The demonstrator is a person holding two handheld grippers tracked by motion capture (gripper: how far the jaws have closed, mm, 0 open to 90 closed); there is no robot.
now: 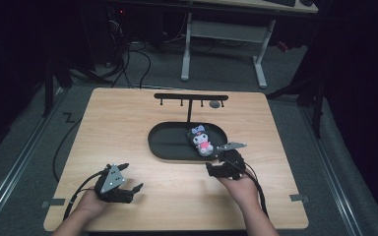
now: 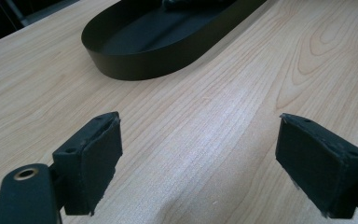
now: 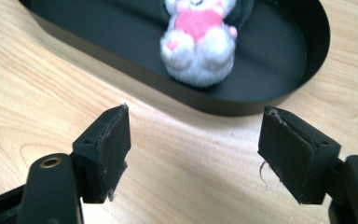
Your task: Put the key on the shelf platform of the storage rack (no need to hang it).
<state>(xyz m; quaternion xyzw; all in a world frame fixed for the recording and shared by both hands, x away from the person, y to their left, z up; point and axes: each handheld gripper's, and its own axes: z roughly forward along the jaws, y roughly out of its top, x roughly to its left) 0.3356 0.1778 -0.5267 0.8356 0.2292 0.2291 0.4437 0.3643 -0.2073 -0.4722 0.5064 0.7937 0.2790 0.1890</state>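
A small plush toy (image 1: pixel 201 140), white and grey with a pink belly and a dark hood, lies in the right half of a black oval tray (image 1: pixel 163 143) at the middle of the wooden table. My right gripper (image 1: pixel 221 161) sits just in front of the tray's right end, open, nothing between its pads. In the right gripper view the plush toy (image 3: pixel 198 42) lies beyond the tray rim (image 3: pixel 242 105), ahead of the open right gripper (image 3: pixel 196 144). My left gripper (image 1: pixel 132 177) rests near the front left, open and empty. The left gripper (image 2: pixel 200 158) faces the tray (image 2: pixel 140 60) across bare wood.
A black T-shaped rack (image 1: pixel 191 97) with small hooks stands behind the tray, a grey round piece (image 1: pixel 215 103) beside it. A cable trails from each gripper toward the table's front edge. White desk legs (image 1: pixel 260 69) stand on the floor beyond.
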